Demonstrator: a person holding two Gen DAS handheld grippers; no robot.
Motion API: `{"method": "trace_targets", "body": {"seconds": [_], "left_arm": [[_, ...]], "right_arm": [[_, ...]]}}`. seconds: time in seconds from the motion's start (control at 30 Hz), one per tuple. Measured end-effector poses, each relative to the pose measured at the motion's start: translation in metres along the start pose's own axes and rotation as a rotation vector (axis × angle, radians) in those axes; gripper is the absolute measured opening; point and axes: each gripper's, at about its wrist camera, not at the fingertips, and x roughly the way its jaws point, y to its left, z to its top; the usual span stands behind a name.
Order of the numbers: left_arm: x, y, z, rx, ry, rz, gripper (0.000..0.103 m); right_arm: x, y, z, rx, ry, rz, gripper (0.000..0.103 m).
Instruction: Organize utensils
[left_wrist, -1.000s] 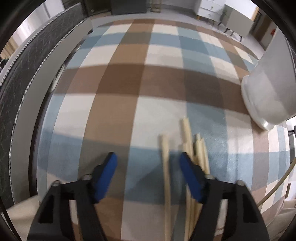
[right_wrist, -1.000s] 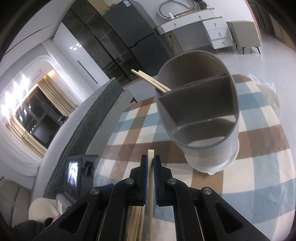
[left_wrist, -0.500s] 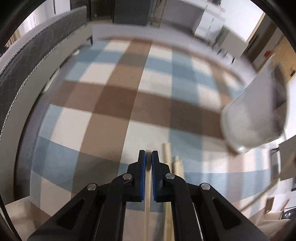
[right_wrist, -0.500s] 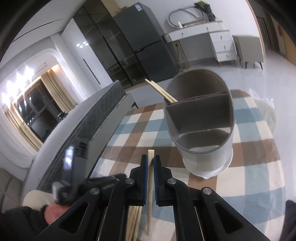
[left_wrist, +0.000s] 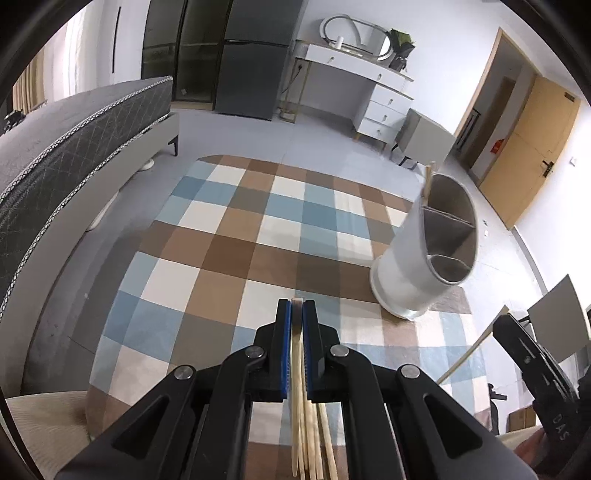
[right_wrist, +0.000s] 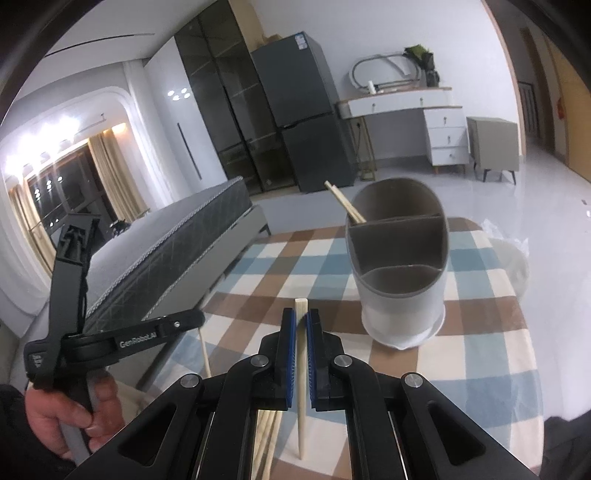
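Note:
My left gripper (left_wrist: 296, 314) is shut on a wooden chopstick (left_wrist: 296, 369) and holds it above the checked tablecloth (left_wrist: 229, 236). Several loose chopsticks (left_wrist: 317, 443) lie on the cloth below it. My right gripper (right_wrist: 300, 325) is shut on another chopstick (right_wrist: 301, 369), raised in front of the grey utensil holder (right_wrist: 400, 273). The holder has three compartments; two chopsticks (right_wrist: 343, 203) lean in its far one. The holder also shows in the left wrist view (left_wrist: 424, 258), to the right. The left gripper shows at the left of the right wrist view (right_wrist: 110, 332).
The round table's edge (left_wrist: 92, 295) curves at the left. A grey bed (left_wrist: 74, 140) stands to the left, a dark fridge (right_wrist: 306, 110) and a white dresser (right_wrist: 424, 122) at the back. A crumpled plastic bag (right_wrist: 513, 258) lies behind the holder.
My left gripper closed on a chopstick from the pile and lifted it off the cloth. My right gripper pulled back a little from the holder, still holding its chopstick.

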Motion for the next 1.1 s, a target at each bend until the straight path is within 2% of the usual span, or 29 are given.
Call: {"method": "trace_targets", "body": {"seconds": [0.23, 0.4, 0.67, 0.7, 0.73, 0.87, 0.97, 1.1], "left_arm": [[-0.018, -0.013, 0.01, 0.028, -0.014, -0.044, 0.001], [-0.031, -0.028, 0.028, 0.015, -0.031, -0.105, 0.001], [-0.041, -0.062, 0.064, 0.01, -0.052, -0.201, 0.001], [-0.041, -0.065, 0.069, 0.006, -0.059, -0.208, 0.001], [-0.042, -0.07, 0.077, -0.003, -0.071, -0.225, 0.001], [-0.043, -0.082, 0.1, -0.034, -0.122, -0.265, 0.001], [-0.039, -0.089, 0.117, -0.056, -0.16, -0.277, 0.001], [-0.029, -0.092, 0.132, -0.054, -0.164, -0.297, 0.001]], "right_arm": [[-0.021, -0.002, 0.001, 0.029, -0.05, -0.01, 0.005], [-0.032, -0.009, 0.009, 0.057, -0.077, -0.014, 0.005], [-0.049, -0.021, 0.041, 0.055, -0.12, -0.021, 0.005], [-0.052, -0.024, 0.049, 0.047, -0.126, -0.024, 0.004], [-0.055, -0.027, 0.054, 0.044, -0.13, -0.025, 0.0], [-0.06, -0.038, 0.085, 0.012, -0.143, -0.038, 0.0], [-0.057, -0.043, 0.104, -0.026, -0.147, -0.037, 0.0], [-0.048, -0.051, 0.118, -0.036, -0.141, -0.027, 0.0]]}}
